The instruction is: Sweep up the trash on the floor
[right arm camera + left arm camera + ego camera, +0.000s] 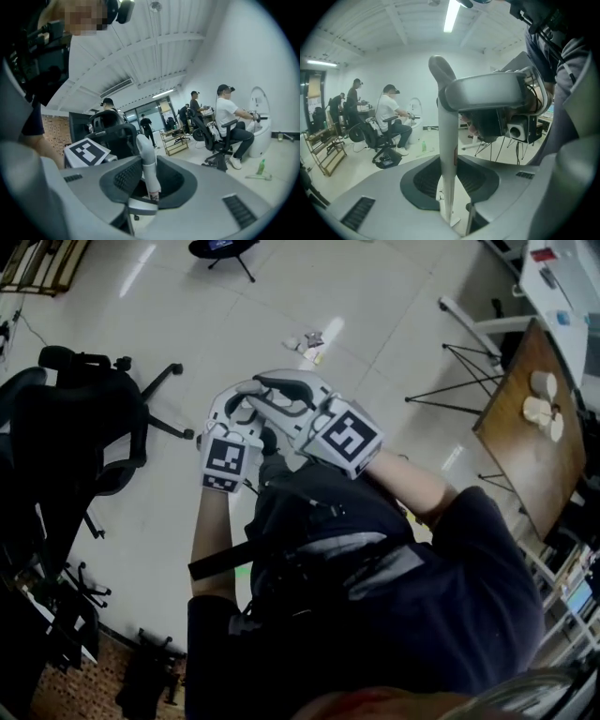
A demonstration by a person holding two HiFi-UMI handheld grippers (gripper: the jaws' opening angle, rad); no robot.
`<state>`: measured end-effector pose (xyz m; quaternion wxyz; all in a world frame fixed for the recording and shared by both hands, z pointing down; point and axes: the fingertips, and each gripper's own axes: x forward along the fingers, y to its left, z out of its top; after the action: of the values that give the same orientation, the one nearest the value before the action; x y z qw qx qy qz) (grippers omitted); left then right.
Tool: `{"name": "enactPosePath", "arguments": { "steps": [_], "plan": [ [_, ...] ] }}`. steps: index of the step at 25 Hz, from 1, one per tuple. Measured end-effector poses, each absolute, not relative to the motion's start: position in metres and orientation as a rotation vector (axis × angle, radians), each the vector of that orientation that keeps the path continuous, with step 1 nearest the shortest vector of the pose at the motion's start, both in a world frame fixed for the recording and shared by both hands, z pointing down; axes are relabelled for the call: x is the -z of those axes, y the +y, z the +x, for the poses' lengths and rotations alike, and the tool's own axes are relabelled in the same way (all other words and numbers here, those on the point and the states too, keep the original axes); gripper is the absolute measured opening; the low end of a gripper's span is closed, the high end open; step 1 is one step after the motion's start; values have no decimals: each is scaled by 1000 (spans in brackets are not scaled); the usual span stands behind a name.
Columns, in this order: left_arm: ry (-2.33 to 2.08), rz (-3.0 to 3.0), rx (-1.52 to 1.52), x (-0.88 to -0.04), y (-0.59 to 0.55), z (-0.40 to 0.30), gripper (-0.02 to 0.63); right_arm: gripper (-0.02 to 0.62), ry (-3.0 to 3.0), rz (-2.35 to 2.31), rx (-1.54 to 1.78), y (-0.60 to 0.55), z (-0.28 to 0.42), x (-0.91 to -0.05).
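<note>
A small heap of trash (307, 343) lies on the pale floor ahead of me. Both grippers are held close together in front of my chest. My left gripper (234, 416) (450, 187) is shut on a pale grey handle (446, 140) that stands upright between its jaws and ends in a curved top. My right gripper (281, 395) (147, 187) is shut on a white handle (149, 166) with a rounded tip. I cannot tell whether both hold the same tool. The lower ends of the handles are hidden behind my body and the grippers.
A black office chair (80, 427) stands at the left. A wooden folding table (525, 442) with small items is at the right, a white table leg (469, 326) beyond it. Another chair base (225, 251) is at the top. People sit at chairs (389, 122) in the room.
</note>
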<state>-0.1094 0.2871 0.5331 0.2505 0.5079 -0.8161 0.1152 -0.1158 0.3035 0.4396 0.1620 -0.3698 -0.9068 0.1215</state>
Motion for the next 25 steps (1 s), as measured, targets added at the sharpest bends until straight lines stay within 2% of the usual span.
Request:
{"name": "enactPosePath", "arguments": {
  "steps": [11,25],
  "plan": [
    [-1937,1804,-405,-554,280,-84,103,114,-2718,-583,-284,302,-95,-461],
    [-1818,1772,-523,-611,253,-76,101,115,-2714,-290,-450,264,-91,-518]
  ]
}}
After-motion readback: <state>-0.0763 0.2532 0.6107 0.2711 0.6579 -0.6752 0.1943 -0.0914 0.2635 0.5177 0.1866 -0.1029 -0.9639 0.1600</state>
